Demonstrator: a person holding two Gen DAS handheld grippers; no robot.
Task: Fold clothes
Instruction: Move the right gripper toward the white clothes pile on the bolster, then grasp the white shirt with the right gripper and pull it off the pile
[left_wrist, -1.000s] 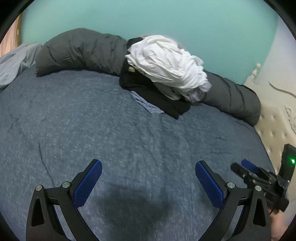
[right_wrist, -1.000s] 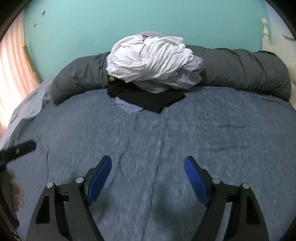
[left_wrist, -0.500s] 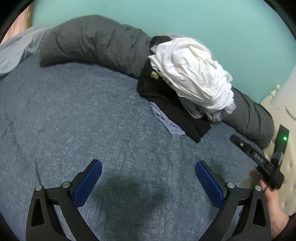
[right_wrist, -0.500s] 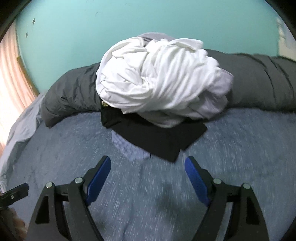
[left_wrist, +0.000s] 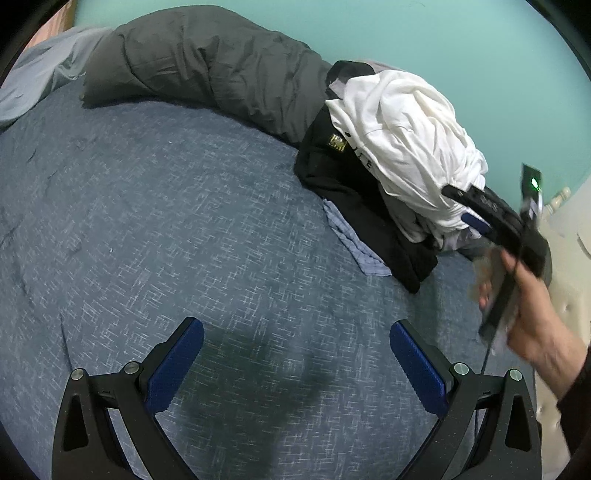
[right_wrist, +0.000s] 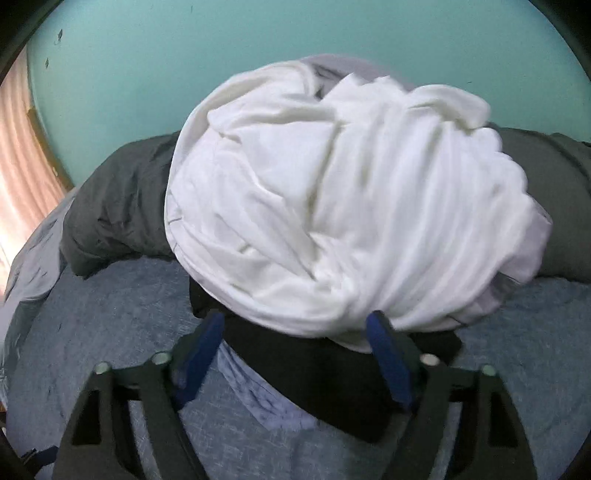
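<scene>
A crumpled white garment (right_wrist: 343, 206) tops a pile of clothes, over a black garment (right_wrist: 332, 373) and a pale blue checked one (right_wrist: 266, 398). The pile leans on a rolled grey duvet (right_wrist: 122, 210). My right gripper (right_wrist: 295, 323) is at the pile's near edge, its jaws closing, with the white garment's lower edge between the tips and the pads not pressing on it. In the left wrist view the same white garment (left_wrist: 410, 140) lies far right, with the right gripper (left_wrist: 463, 206) and a hand (left_wrist: 532, 325) against it. My left gripper (left_wrist: 295, 339) hangs open over the bare bedspread, holding nothing.
A blue flecked bedspread (left_wrist: 166, 229) covers the bed. The grey duvet (left_wrist: 207, 70) runs along a teal wall (left_wrist: 443, 40). A pale grey sheet (left_wrist: 40, 74) lies at the far left, a cream tufted headboard (left_wrist: 569, 280) at the right, and a pink curtain (right_wrist: 22, 155) by the wall.
My right gripper has moved in to the pile, which now fills its view, and its jaws have narrowed. The left gripper has shifted over the bedspread, bringing the pile nearer, and stays open.
</scene>
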